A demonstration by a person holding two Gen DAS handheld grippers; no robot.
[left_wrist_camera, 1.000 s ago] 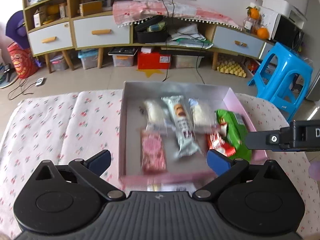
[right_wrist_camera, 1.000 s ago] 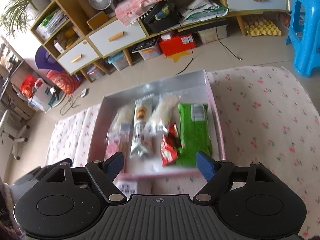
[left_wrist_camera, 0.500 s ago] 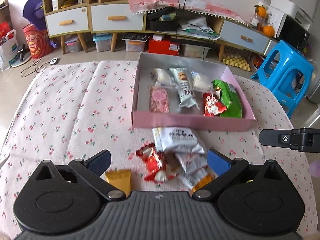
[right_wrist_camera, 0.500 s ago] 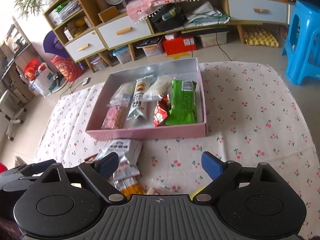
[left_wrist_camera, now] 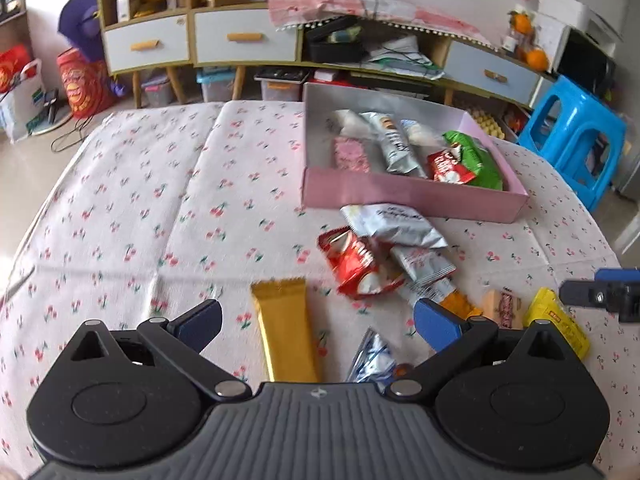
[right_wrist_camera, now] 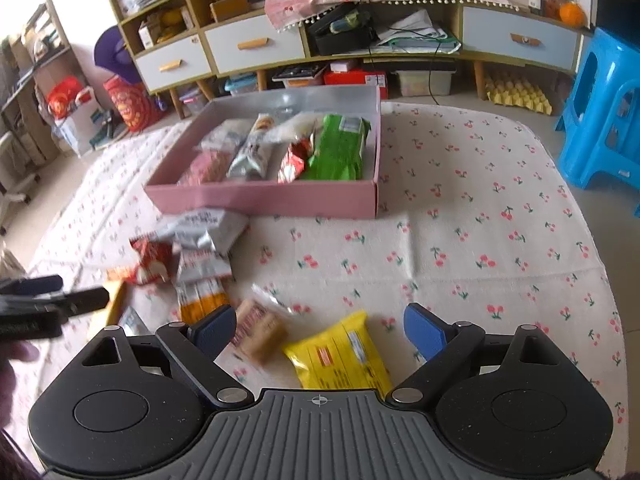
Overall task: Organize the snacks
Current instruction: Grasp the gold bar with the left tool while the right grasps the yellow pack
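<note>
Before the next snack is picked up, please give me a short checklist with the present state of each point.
1. Right gripper jaws wide and empty (they have just been opening): ok.
2. Left gripper jaws wide and empty: ok.
3. Yellow packet lies between the right jaws, nothing on top: ok.
4. Gold bar lies between the left jaws, lengthwise: ok.
5. Pink box has free floor for more snacks: cannot tell; its near and right parts look full.
6. Loose pile near the box, red packet under the white packet: not ok, they overlap.
</note>
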